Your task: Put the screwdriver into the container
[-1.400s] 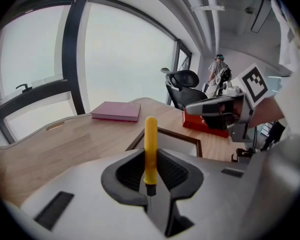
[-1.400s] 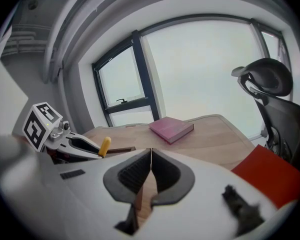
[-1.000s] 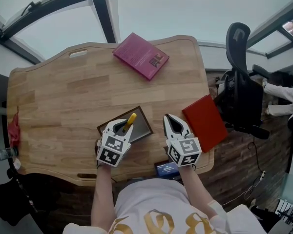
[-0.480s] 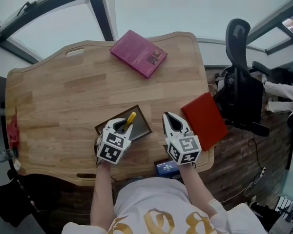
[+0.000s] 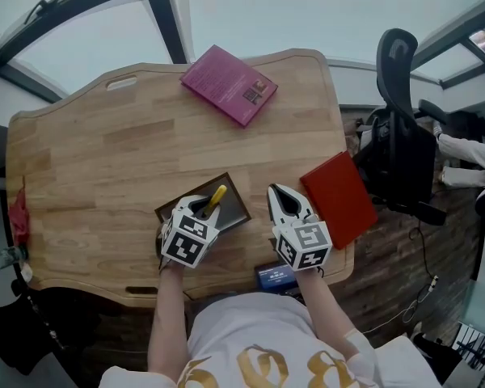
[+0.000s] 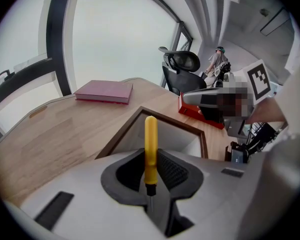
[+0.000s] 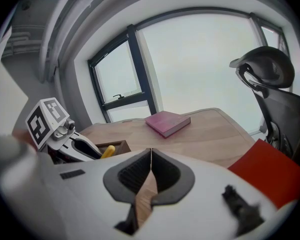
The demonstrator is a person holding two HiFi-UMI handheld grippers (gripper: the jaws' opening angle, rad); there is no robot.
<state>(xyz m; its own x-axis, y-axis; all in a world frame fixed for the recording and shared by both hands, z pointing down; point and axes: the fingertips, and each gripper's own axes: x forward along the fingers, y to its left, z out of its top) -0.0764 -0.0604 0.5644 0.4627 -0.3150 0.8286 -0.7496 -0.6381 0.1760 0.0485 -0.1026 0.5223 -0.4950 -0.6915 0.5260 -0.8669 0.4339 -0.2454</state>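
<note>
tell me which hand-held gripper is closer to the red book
Right. The right hand-held gripper sits just left of the red book, nearly at its edge. The left hand-held gripper is farther left, over the brown container, holding the yellow screwdriver.

Screwdriver (image 6: 150, 149): slim yellow handle with a rounded end, and a short dark collar and metal shaft at its base. It is clamped at the shaft end between the jaws of the left gripper (image 5: 204, 207). The handle points out ahead over the container. Its end appears clear of the container's floor, though the angle leaves this uncertain.

Container (image 5: 239, 196): shallow rectangular tray with a dark brown rim and a pale grey inside. It lies flat on the wooden table (image 5: 105, 160), askew to the near edge.
</note>
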